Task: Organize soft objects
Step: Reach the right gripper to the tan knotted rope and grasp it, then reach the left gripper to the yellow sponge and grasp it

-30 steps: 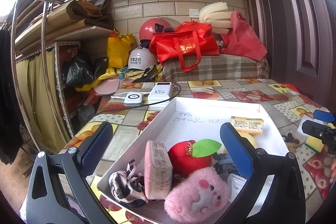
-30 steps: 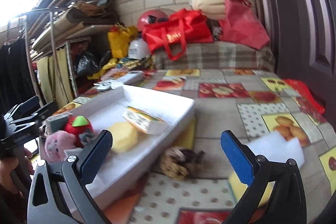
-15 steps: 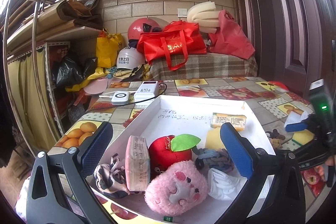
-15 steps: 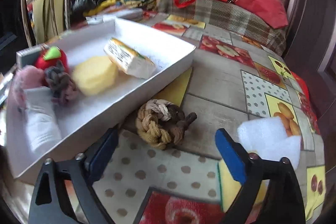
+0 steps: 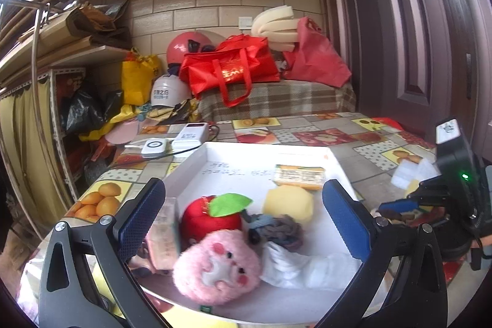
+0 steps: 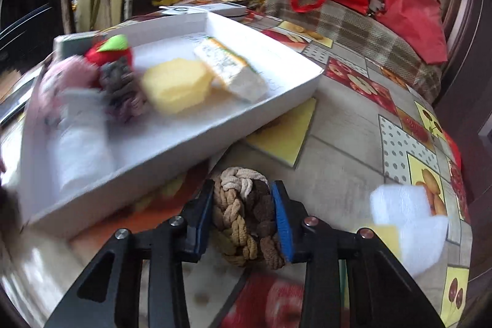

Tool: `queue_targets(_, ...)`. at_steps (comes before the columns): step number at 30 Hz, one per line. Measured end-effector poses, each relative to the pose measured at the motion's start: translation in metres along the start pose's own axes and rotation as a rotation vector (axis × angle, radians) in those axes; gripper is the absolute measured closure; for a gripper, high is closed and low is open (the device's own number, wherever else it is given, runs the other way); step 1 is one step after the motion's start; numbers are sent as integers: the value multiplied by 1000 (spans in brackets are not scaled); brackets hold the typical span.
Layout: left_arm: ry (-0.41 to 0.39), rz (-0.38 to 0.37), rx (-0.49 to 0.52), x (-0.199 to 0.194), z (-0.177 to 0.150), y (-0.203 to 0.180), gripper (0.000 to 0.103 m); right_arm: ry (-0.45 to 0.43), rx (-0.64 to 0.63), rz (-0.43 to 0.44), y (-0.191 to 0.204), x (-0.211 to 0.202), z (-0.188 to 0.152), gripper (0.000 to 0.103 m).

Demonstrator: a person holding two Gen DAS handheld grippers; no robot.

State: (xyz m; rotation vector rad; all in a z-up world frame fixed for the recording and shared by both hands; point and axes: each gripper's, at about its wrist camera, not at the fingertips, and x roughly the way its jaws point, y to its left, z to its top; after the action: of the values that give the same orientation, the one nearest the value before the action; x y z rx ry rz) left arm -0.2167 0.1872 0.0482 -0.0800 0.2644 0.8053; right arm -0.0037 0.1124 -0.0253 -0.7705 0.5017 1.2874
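Right gripper (image 6: 243,220) fingers now closed on upright braided rope knot (image 6: 244,217).

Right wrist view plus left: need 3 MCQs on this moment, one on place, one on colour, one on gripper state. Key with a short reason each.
1. Where is the braided rope knot?
A. in the white tray
B. outside the tray, on the tablecloth side
C. on the red bag

2. What colour is the leaf on the plush apple?
A. green
B. blue
C. yellow

3. How does the right gripper stand?
A. open, nothing in it
B. out of view
C. shut on the knot

Key: 1 B, the knot lies outside the wall of the white tray; 2 A, the leaf shows green; 3 C, both pads press the knot's sides, while the left gripper is open.
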Motion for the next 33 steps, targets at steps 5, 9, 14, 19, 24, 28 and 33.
queue_targets(5,9,-83,41,-7,-1,-29,0,-40,-1,-18,-12,-44,-43,68)
queue_targets(9,20,-194,129,-15,-2,-71,0,-94,155,-110,-66,-81,-73,68)
queue_targets(14,109,-334,287,-6,-6,-142,0,-55,384,-233,-143,-90,-102,68)
queue_targets(19,233,-452,265,35,2,-185,0,-54,548,-187,-175,-92,-119,68)
queue_targets(24,324,-514,239,79,8,-215,0,-67,531,-175,-169,-93,-119,68)
queue_targets(28,403,-522,251,111,9,-232,1,-68,510,-156,-170,-92,-120,68)
queue_targets(33,509,-555,325,135,2,-258,1,-79,550,-122,-180,-90,-123,68)
